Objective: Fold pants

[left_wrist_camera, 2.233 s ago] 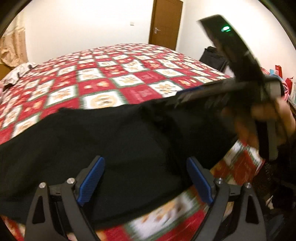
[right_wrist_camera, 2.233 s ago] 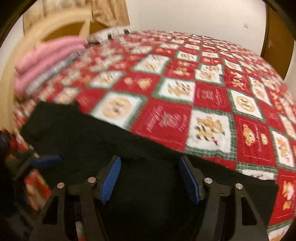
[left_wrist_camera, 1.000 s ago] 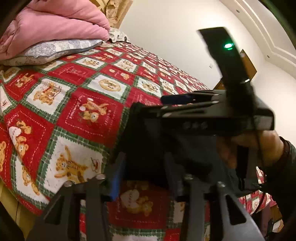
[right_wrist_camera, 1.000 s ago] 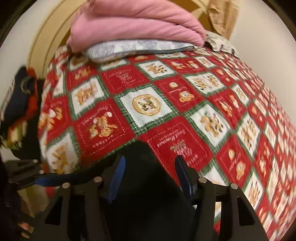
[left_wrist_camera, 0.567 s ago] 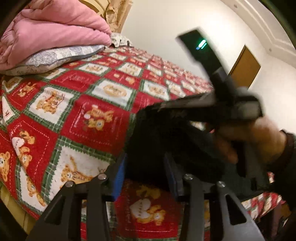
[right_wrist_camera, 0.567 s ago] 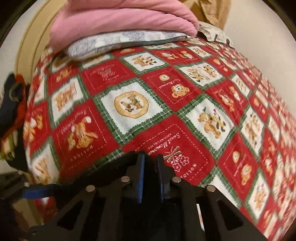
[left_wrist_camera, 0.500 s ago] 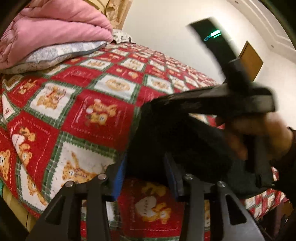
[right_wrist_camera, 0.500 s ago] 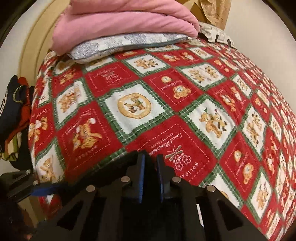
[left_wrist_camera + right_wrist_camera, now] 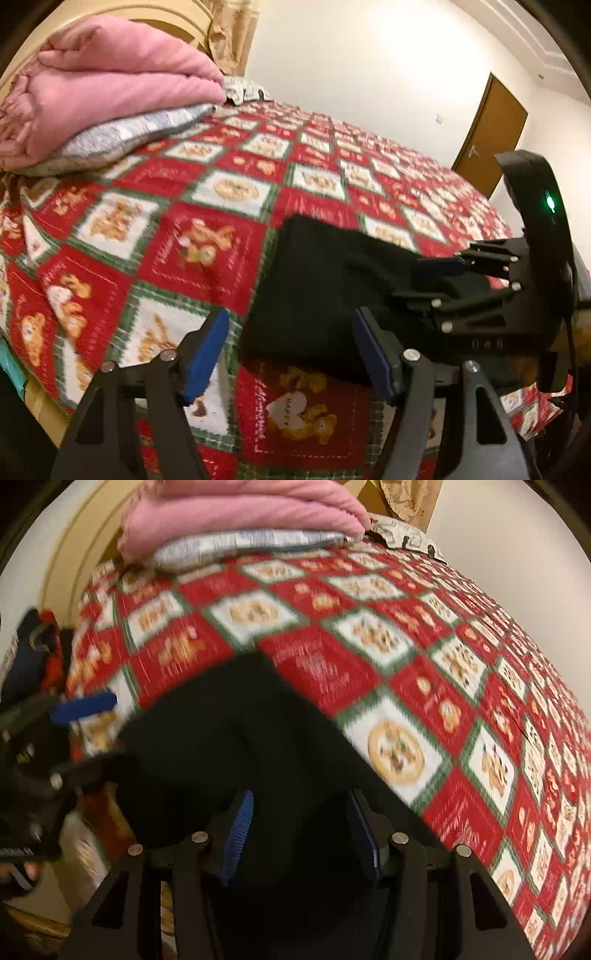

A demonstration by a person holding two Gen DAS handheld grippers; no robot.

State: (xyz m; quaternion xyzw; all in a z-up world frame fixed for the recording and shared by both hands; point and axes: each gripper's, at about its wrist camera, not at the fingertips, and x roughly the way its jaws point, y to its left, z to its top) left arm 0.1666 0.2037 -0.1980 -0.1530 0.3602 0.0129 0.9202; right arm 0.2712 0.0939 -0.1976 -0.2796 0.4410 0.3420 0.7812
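Black pants [image 9: 325, 295] lie folded near the bed [image 9: 229, 192] edge; left gripper [image 9: 291, 354] and right gripper [image 9: 299, 834] have both just let go, fingers now apart, so this fold looks set.

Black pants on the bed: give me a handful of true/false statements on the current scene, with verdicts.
1. Both grippers are open. True: left gripper and right gripper have their jaws spread.
2. The black pants hang off the floor in mid-air. False: they lie on the red patchwork quilt.
3. A pink blanket sits on a grey pillow. True.
4. The door stands wide open. False: it looks shut.
5. The pants are blue jeans. False: plain black fabric.
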